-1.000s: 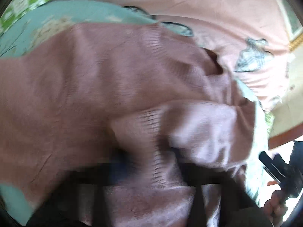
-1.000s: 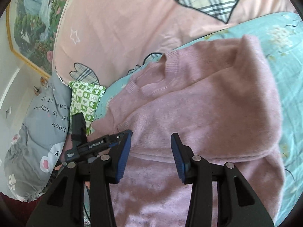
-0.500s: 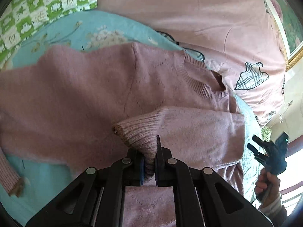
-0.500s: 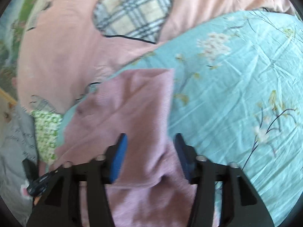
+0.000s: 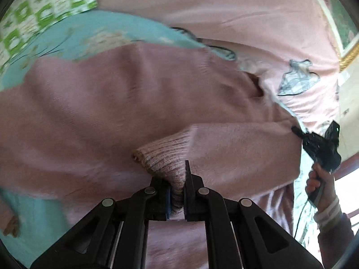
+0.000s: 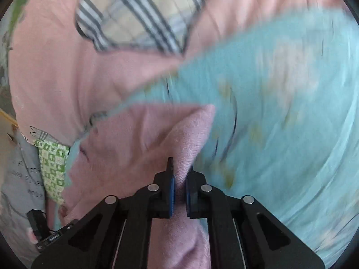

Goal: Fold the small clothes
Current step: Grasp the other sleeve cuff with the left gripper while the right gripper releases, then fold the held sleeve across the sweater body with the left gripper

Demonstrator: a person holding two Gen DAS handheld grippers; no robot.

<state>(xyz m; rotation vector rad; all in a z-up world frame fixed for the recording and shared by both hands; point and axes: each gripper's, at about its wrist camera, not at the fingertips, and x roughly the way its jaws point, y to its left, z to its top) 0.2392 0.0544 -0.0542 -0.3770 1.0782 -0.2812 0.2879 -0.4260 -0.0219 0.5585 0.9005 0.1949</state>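
Crosswise, sleeve, cuff leftward.

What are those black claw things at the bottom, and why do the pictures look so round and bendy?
Those claws are grippers: pinching tools with two fingers. No robot here, a person holds one in each hand. Each gripper carries a small camera looking forward along its fingers, and the lens bends the picture into a circle.

One picture comes from the left gripper. It is shut on the ribbed cuff of a pink sweater, so it holds the end of a sleeve. Off to the side you can see the person's right hand holding the other tool.

The other picture comes from the right gripper. It is shut on a bunched edge of the same sweater.

The sweater lies on a blue flowery sheet on a bed. Behind it is a pink cover with a checked heart.
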